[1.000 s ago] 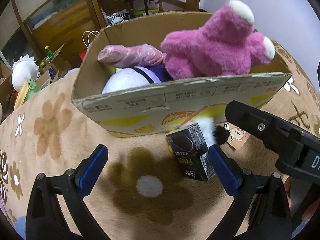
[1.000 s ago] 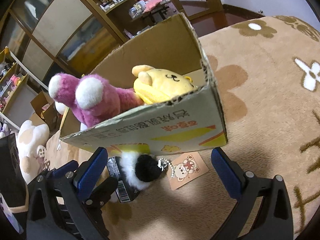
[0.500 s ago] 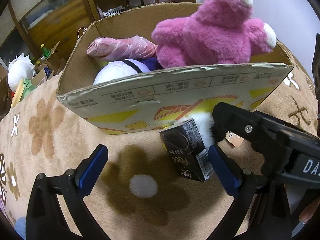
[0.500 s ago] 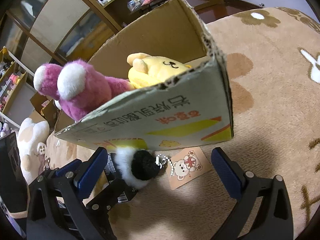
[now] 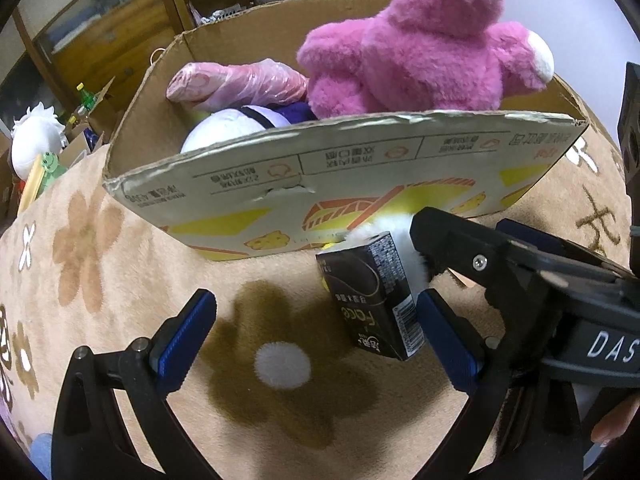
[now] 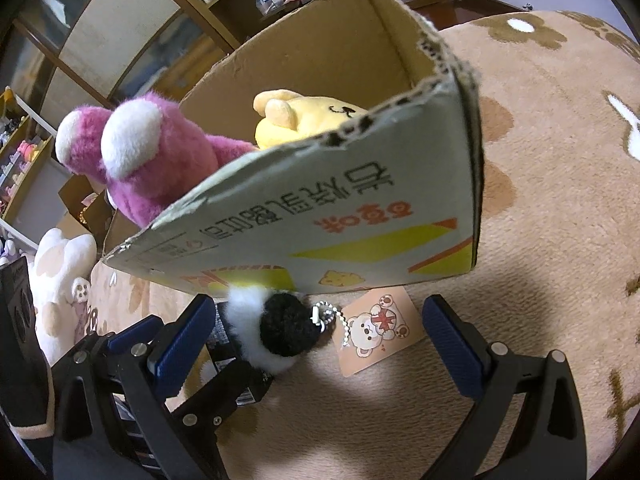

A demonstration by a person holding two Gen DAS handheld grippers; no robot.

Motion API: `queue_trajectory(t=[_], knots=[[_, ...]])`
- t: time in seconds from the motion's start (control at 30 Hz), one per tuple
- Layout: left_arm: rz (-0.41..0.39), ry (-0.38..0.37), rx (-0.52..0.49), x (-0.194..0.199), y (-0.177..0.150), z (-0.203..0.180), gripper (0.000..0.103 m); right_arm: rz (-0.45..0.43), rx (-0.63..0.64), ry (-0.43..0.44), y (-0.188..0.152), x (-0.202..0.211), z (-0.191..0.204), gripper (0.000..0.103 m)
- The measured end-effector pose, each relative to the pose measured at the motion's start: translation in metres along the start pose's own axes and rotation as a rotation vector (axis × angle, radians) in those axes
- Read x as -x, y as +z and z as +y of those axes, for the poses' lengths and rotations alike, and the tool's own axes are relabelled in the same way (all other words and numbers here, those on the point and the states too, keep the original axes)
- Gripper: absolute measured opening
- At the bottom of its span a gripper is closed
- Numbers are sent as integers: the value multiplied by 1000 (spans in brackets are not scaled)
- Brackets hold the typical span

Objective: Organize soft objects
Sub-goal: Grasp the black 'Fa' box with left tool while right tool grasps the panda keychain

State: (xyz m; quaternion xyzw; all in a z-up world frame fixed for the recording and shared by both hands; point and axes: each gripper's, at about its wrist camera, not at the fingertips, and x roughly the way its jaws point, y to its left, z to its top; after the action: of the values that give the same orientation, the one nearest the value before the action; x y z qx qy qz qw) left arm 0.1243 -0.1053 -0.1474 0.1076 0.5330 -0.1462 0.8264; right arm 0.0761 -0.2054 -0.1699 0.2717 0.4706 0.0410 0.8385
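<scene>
A cardboard box (image 5: 360, 168) stands on the flowered carpet and holds a pink plush (image 5: 424, 48), a pink plastic-wrapped toy (image 5: 240, 84) and a white and purple plush (image 5: 232, 128). The right wrist view adds a yellow plush (image 6: 304, 116) inside the box (image 6: 360, 216). A black-and-white fluffy keychain (image 6: 276, 324) with a bear tag (image 6: 380, 328) lies against the box front, between the fingers of my open right gripper (image 6: 316, 340). A black carton (image 5: 372, 300) lies beside it, just inside the right finger of my open left gripper (image 5: 314, 320). The right gripper's finger (image 5: 472, 252) covers most of the keychain (image 5: 384, 232) there.
Carpet (image 5: 120, 280) spreads to the left and in front of the box. Off the carpet's left edge are a white plush (image 5: 36, 136), a cream plush (image 6: 60, 280) and open cartons. Wooden shelves and glass cabinet doors (image 6: 120, 32) stand behind.
Both grippers have moved closer to the box front. The right gripper has slid further in over the keychain, next to the black carton. Nothing has been taken hold of.
</scene>
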Motion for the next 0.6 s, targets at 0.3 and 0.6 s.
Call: queue_trajectory(t=[0.3, 0.6], knots=[[24, -63, 27, -2, -1, 6, 84, 7, 9, -2, -3, -4, 4, 103], [52, -76, 53, 4, -5, 12, 69, 12, 20, 1, -7, -10, 10, 103]])
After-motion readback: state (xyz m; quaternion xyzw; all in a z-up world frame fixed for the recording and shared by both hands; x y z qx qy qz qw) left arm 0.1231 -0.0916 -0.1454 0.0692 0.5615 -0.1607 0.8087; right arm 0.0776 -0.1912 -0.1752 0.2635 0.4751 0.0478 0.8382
